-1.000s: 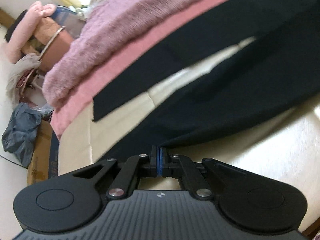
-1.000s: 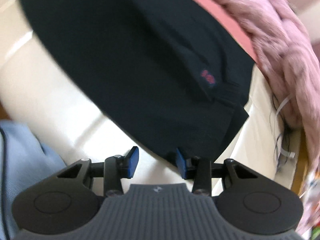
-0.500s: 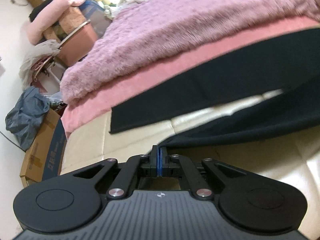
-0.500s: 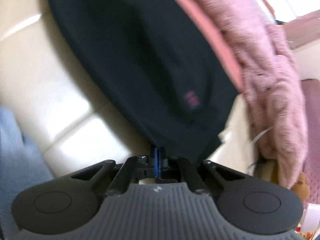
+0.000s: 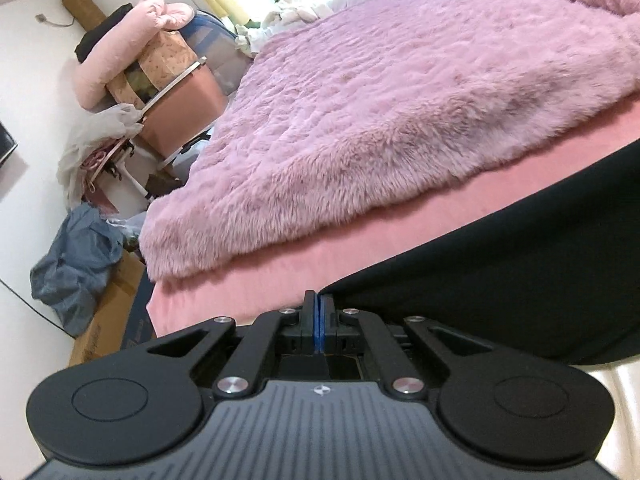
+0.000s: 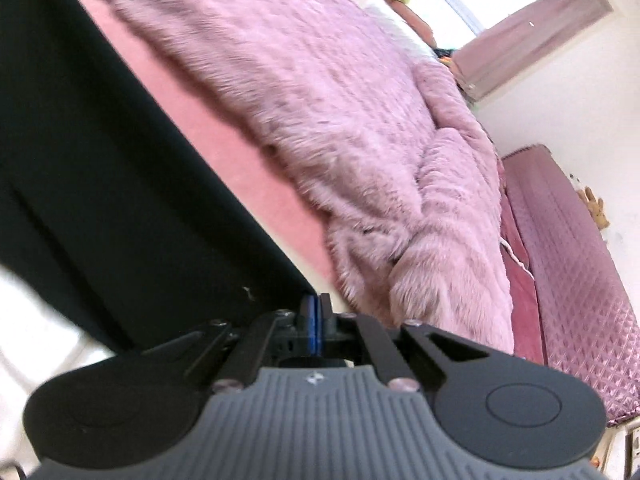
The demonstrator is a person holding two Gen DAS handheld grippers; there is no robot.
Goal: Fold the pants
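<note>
The black pants (image 5: 500,272) stretch away to the right in the left wrist view, and my left gripper (image 5: 319,300) is shut on their near corner, the fabric running out from between the blue pads. In the right wrist view the black pants (image 6: 100,168) fill the left half. There my right gripper (image 6: 316,304) is shut on another corner of the cloth. Both held edges are lifted off the cream surface (image 5: 624,400) and hang over the pink sheet (image 5: 280,272). The rest of the pants is out of view.
A fluffy pink blanket (image 5: 380,100) covers the bed beyond the pants. Left of the bed are cardboard boxes (image 5: 108,320), a grey-blue bag (image 5: 72,264) and piled bedding (image 5: 128,40). A quilted purple headboard or sofa (image 6: 572,272) stands at the right.
My right gripper closed on the pants' edge. Both grippers then rose and swung toward the pink blanket, carrying the black cloth up off the cream surface.
</note>
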